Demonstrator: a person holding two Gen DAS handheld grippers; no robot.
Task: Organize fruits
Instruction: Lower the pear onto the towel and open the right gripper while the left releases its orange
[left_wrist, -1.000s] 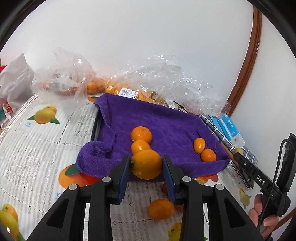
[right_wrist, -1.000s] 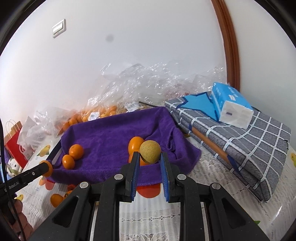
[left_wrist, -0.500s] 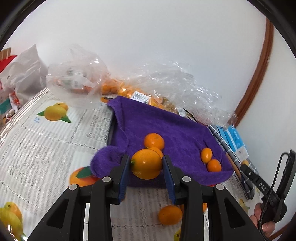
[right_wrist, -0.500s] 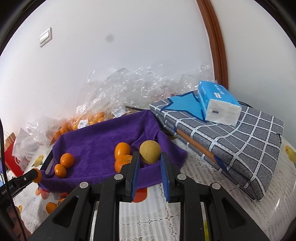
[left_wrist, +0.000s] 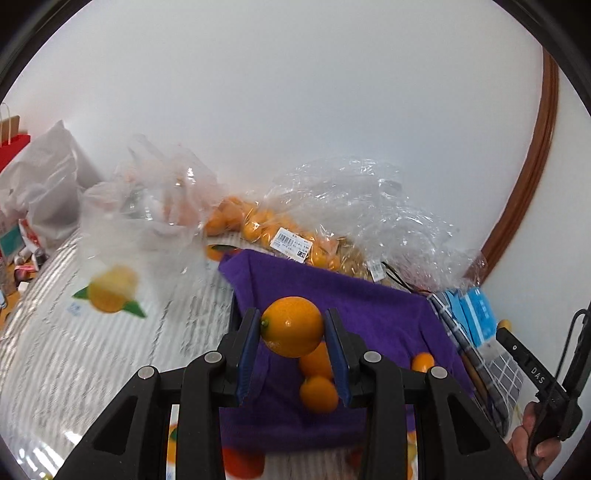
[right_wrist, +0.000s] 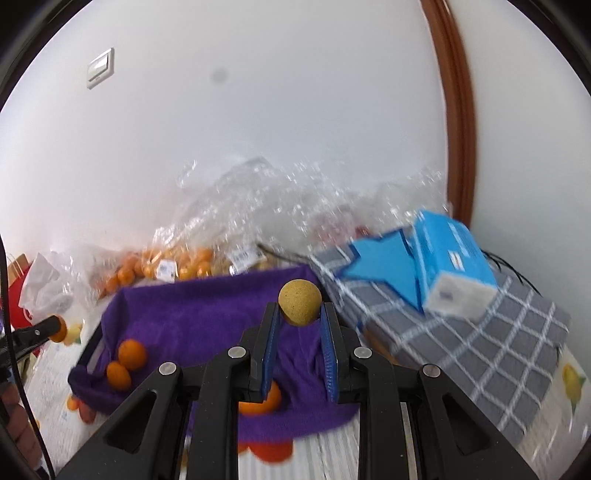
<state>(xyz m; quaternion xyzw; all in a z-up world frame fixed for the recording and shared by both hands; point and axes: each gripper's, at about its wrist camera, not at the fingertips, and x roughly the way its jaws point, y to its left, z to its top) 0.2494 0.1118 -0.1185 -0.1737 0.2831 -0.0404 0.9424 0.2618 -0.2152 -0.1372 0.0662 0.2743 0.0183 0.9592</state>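
Note:
My left gripper (left_wrist: 292, 328) is shut on a large orange (left_wrist: 291, 326), held over the near left part of the purple towel (left_wrist: 373, 306) that lines a dark tray. Two small oranges (left_wrist: 318, 392) lie on the towel just below it, another (left_wrist: 423, 362) further right. My right gripper (right_wrist: 298, 314) is shut on a small round tan fruit (right_wrist: 299, 301), raised above the towel (right_wrist: 199, 314). Two small oranges (right_wrist: 125, 363) rest at the towel's left end and one orange (right_wrist: 264, 402) shows under my right fingers. The other gripper's tip (right_wrist: 40, 328) appears at the left.
Clear plastic bags of small oranges (left_wrist: 273, 232) lie behind the tray against the white wall. A checked grey bundle (right_wrist: 461, 339) with a blue tissue pack (right_wrist: 452, 266) sits right of the tray. White bags and a red bag (left_wrist: 14, 147) stand far left. A fruit-print cloth (left_wrist: 92, 332) covers the table.
Both grippers rose and advanced over the towel with their fruits still held. The towel and its oranges now sit lower in both views.

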